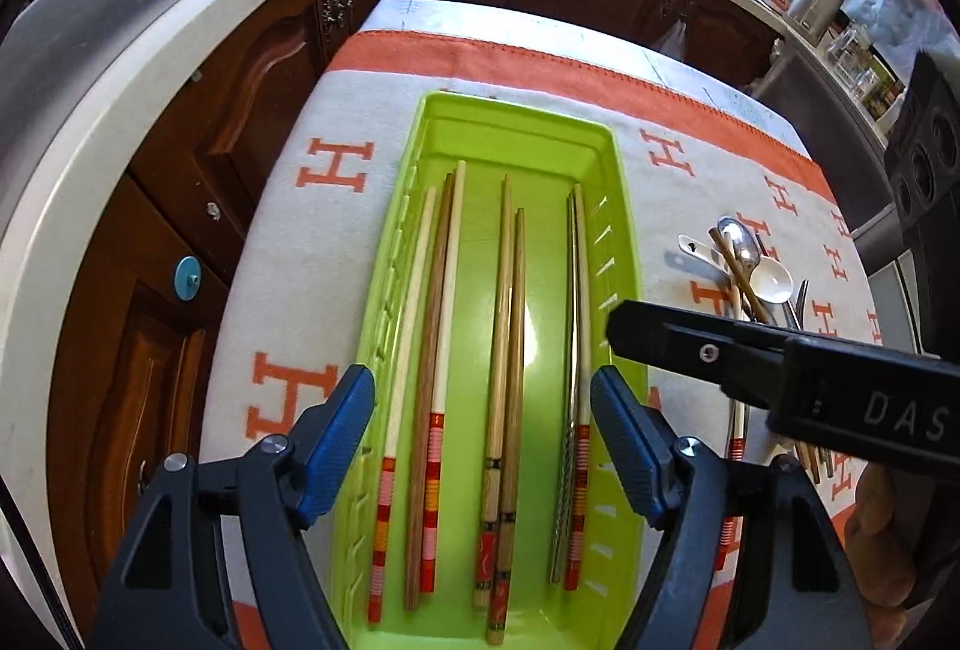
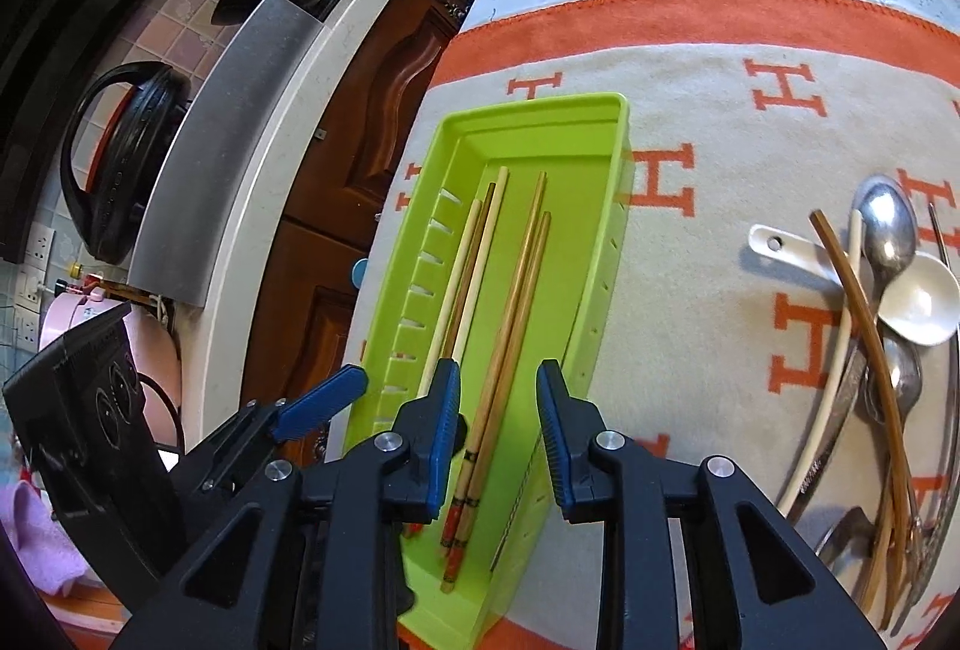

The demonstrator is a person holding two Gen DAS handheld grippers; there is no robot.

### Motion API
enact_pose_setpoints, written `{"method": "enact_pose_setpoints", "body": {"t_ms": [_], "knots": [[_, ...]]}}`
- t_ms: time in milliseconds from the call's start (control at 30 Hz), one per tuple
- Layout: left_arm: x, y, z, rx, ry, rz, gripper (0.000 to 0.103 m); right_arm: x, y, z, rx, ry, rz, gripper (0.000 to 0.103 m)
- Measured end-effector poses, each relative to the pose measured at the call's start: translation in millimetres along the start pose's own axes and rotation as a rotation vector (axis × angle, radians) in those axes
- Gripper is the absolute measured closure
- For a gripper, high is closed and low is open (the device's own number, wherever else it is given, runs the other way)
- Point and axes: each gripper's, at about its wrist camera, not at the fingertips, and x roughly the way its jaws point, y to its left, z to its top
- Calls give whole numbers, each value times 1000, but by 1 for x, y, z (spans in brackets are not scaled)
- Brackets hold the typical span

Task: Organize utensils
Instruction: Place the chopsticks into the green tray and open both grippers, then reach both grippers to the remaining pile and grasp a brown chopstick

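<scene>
— Where are the chopsticks lying?

— They're lying lengthwise in the long lime-green plastic tray (image 1: pixel 510 134) on the white-and-orange lettered cloth (image 1: pixel 300 254). The left gripper (image 1: pixel 483 446) is hovering over them, spread wide, gripping nothing.

— And the other?

— The right gripper (image 2: pixel 498 437) is hanging parted and empty over the tray too. The loose heap of spoons and chopsticks (image 2: pixel 888 326) is sitting on the cloth, off to the tray's right.

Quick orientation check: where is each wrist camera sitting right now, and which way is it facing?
Left wrist: above the near end of the green tray, looking along its chopsticks; own open fingers and the right gripper's black body show.
Right wrist: over the tray's near right side, facing forward; own fingers and the left gripper show.
Shared: tray, chopsticks, loose utensil pile, H-patterned cloth.
</scene>
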Motion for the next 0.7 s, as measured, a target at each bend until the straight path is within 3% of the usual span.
{"method": "enact_pose_setpoints", "body": {"t_ms": [100,333,700], "knots": [[-9,2,-6,-11,-18,31,26,-8,-3,-6,6,-7,17,76],[-31,-1,-20,-37,-38,28,26,-47,-11,-33,0,-57,32,72],[-60,-40,-32,2,-71,-3,25,-111,-60,-87,60,-131,45,69]]}}
